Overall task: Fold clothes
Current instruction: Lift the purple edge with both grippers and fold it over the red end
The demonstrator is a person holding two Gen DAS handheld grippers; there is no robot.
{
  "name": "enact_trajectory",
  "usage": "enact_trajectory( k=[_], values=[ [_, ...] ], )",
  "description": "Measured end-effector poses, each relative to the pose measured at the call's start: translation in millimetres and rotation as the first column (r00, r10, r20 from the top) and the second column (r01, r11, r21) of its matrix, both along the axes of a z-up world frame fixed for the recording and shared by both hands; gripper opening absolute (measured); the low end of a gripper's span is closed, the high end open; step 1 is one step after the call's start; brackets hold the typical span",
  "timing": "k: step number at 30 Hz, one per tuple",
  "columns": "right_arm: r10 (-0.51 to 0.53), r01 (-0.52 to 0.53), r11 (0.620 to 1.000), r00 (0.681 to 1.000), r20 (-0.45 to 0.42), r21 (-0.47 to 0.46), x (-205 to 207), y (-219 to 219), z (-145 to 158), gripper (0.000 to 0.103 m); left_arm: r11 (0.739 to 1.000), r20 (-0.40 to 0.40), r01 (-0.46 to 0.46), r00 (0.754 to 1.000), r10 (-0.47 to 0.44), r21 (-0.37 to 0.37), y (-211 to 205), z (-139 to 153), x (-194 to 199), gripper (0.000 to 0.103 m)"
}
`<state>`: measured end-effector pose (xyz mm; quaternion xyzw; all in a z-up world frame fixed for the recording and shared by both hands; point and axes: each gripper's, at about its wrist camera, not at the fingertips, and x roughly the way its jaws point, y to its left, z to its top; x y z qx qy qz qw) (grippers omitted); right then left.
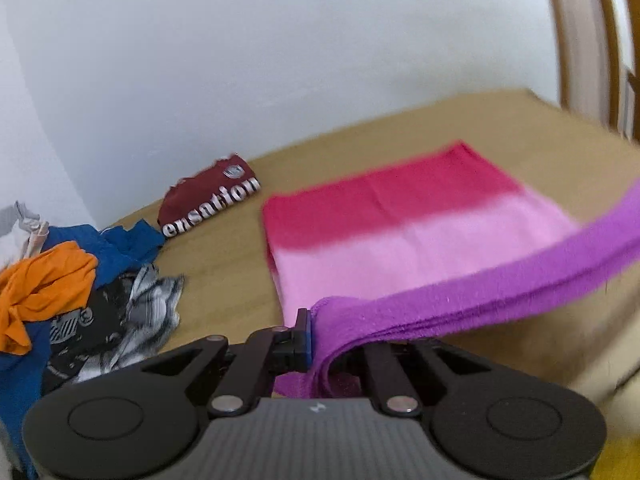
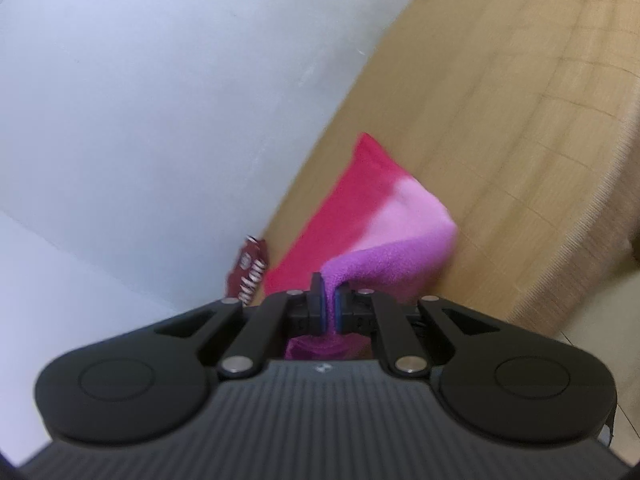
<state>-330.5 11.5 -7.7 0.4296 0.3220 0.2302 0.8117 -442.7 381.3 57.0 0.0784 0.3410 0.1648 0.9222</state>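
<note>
Left claw (image 1: 316, 336): jaws closed down on the purple edge of the cloth (image 1: 400, 220). The edge is bunched between the pads, folds over the right one and hangs below it. From the grip a purple band runs up and to the right, clear of the bench (image 1: 224, 280), and leaves the left wrist view at the right edge.

Right claw (image 2: 329, 306): jaws closed tight on a thin pinch of the same purple edge. A purple tuft shows below the fingers (image 2: 317, 304). Above the grip the cloth (image 2: 360, 216) rises, twists right and fans into its pink and red parts.

Cloth: three bands, red farthest, pale pink in the middle, purple nearest both claws. The red and pink part lies spread on the bench beyond the left claw; only the purple border is lifted and stretched between the two grips.

Other items, left wrist view: maroon shirt (image 1: 208, 200) with white lettering, folded, lies left of the cloth near the wall (image 1: 240, 60), apart from it. Pile (image 1: 72, 292) of unfolded clothes (orange, blue, grey-black) sits at far left. Frames are somewhat blurred.
</note>
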Motion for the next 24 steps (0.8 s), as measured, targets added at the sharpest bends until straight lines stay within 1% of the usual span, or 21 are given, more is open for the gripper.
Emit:
enact_trajectory(
  k=[2, 4, 9, 15, 18, 21, 24],
  values=[
    [0.01, -0.01, 1.0, 1.0, 0.02, 0.006, 26, 10, 7, 0.008, 0.999, 0.017, -0.034, 0.999, 0.034, -0.023, 14, 6, 26, 0.006],
    [0.027, -0.027, 1.0, 0.999, 0.041, 0.011, 55, 18, 13, 0.008, 0.998, 0.023, -0.058, 0.998, 0.058, -0.012, 25, 8, 52, 0.006],
    [0.047, -0.049, 0.998, 0.997, 0.064, 0.028, 136, 45, 13, 0.008, 0.996, -0.009, -0.094, 0.996, 0.094, 0.0, 46, 5, 128, 0.006],
    [0.083, -0.084, 0.996, 0.996, 0.035, 0.009, 233, 72, -9, 0.009, 0.989, -0.051, -0.147, 0.988, 0.147, 0.008, 71, -14, 219, 0.006],
    [0.106, -0.106, 0.994, 0.994, 0.011, -0.018, 270, 87, -19, 0.009, 0.984, -0.075, -0.176, 0.981, 0.177, 0.016, 85, -28, 256, 0.006],
    [0.131, -0.132, 0.989, 0.991, -0.016, -0.064, 305, 103, -32, 0.009, 0.98, -0.104, -0.197, 0.975, 0.198, 0.018, 101, -43, 292, 0.006],
    [0.128, -0.132, 0.986, 0.991, -0.044, -0.104, 337, 121, -50, 0.009, 0.98, -0.134, -0.196, 0.971, 0.199, 0.036, 114, -59, 325, 0.006]
  ],
)
